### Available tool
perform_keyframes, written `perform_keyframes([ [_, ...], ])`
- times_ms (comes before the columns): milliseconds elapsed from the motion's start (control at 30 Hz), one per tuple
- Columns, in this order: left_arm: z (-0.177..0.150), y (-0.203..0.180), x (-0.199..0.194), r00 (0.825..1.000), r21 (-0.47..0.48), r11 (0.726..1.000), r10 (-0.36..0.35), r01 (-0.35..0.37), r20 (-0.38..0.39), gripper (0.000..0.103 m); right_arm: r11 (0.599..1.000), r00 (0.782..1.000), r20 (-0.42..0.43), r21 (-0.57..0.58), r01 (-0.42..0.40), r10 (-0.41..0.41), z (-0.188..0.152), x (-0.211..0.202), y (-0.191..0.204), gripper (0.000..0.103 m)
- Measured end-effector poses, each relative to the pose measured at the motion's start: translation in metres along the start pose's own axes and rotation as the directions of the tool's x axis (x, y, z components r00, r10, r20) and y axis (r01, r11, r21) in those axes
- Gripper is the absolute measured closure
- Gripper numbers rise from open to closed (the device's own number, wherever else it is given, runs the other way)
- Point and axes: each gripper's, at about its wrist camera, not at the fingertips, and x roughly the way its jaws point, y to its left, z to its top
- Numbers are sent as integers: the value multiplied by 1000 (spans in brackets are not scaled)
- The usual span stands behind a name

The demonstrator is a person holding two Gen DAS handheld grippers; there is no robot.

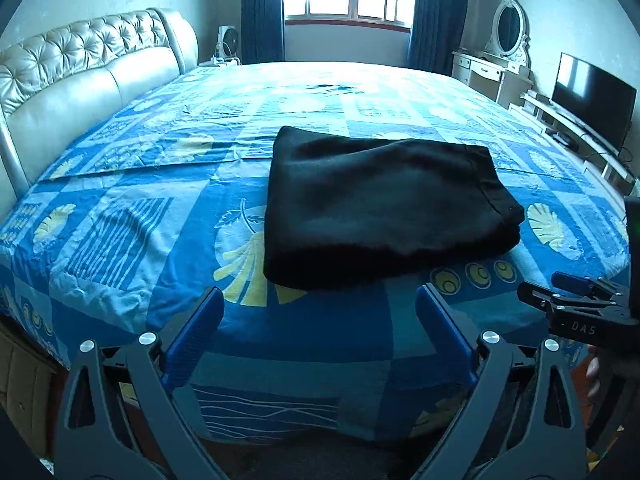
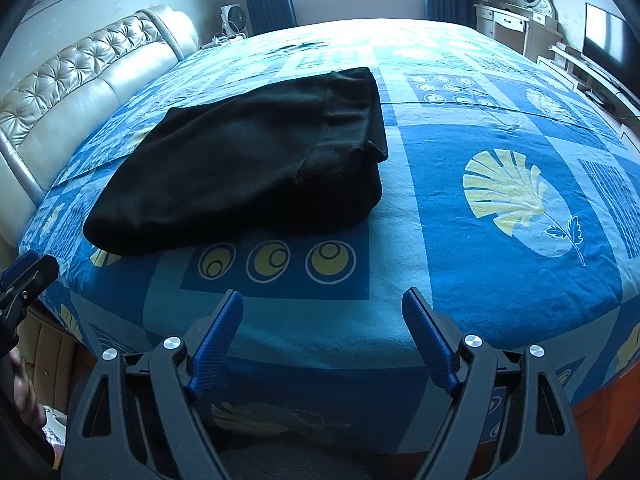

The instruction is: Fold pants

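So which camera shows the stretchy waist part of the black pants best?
The right wrist view. There the pants show their gathered waistband up close, seam and all. In the left wrist view the pants look like a dark slab, the waistband just a thin edge.

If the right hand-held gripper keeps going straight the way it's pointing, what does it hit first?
Probably the bedspread: the right hand-held gripper, open, points at bare cover; the folded black pants lie up and left.
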Motion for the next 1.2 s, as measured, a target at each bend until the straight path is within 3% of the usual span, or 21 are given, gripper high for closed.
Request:
perform_keyframes([
  [267, -2, -8, -1, 999, 40, 998, 43, -43, 2, 6, 1000, 1000, 2, -5, -7, 7, -1, -1, 3, 22],
  [1200, -3, -8, -1, 1000, 16, 1000, -4, 4, -14, 6, 1000, 1000, -18, -28, -10, 10, -6, 1, 10, 22],
])
